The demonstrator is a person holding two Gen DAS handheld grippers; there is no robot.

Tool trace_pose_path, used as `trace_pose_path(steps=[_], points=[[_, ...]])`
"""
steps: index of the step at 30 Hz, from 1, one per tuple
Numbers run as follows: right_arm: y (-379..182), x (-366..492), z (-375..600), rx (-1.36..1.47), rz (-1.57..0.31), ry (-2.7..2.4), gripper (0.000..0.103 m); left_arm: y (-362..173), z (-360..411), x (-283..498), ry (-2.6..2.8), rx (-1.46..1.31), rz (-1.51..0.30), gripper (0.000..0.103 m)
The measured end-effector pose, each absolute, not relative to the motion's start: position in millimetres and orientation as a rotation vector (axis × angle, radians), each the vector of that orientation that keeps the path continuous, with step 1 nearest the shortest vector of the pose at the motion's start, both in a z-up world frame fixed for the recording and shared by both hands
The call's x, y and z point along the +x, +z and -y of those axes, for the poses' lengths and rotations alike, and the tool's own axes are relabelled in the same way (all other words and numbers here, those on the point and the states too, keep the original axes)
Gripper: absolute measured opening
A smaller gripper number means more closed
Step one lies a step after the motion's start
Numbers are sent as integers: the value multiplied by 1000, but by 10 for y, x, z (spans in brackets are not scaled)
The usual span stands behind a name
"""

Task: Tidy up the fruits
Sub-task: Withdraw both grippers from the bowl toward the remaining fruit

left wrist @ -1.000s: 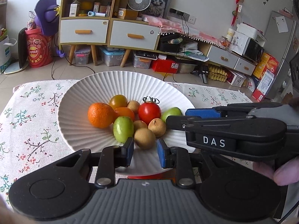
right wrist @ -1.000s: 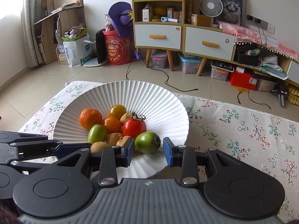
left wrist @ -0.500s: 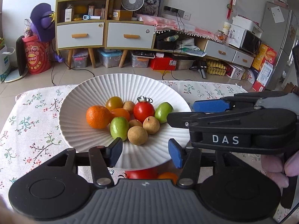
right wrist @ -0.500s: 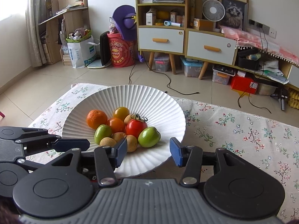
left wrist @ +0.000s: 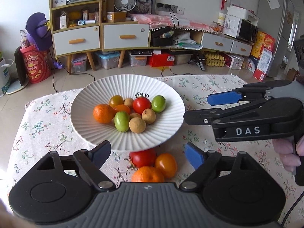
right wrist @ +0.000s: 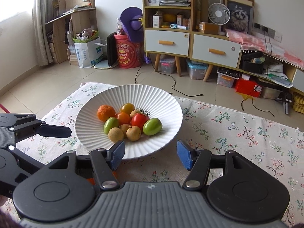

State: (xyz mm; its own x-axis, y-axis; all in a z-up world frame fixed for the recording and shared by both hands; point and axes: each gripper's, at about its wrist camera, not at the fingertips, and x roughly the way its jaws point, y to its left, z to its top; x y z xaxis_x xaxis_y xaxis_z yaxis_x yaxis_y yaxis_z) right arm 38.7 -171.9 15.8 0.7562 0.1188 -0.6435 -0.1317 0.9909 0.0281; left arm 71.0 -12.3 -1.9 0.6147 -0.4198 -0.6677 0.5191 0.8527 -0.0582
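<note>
A white ribbed plate stands on the flowered cloth. It holds a mandarin, red tomato, yellow tomato, two green fruits and brown longans. In front of its near rim a red tomato, an orange tomato and a mandarin lie loose on the cloth. My left gripper hangs over these three, jaws opening, pads touching nothing. My right gripper is at the plate's near right rim, jaws opening, nothing gripped.
The flowered tablecloth spreads bare to the right of the plate. Beyond the table's far edge lie tiled floor, white-drawered cabinets, a red drum and storage boxes. A person's fingers hold the right gripper's handle.
Both grippers' jaws have spread from nearly shut to wide apart and drawn back from the plate's near rim. The loose fruits in front of the plate have come into view.
</note>
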Motion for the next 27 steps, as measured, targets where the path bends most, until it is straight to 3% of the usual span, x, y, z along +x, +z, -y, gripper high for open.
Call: trace_pose_path(steps=[6,14,27], points=[[144,248,1738,-5,-707,174,73,-22,35,612,-532,184,-745,96],[26,121,1750,-41,-735,181,90,-127,-83,469,-518,233,-791,98],[-156,36,1675,-81,-824,197,92,-348,118,247,-605,243,-875,98]])
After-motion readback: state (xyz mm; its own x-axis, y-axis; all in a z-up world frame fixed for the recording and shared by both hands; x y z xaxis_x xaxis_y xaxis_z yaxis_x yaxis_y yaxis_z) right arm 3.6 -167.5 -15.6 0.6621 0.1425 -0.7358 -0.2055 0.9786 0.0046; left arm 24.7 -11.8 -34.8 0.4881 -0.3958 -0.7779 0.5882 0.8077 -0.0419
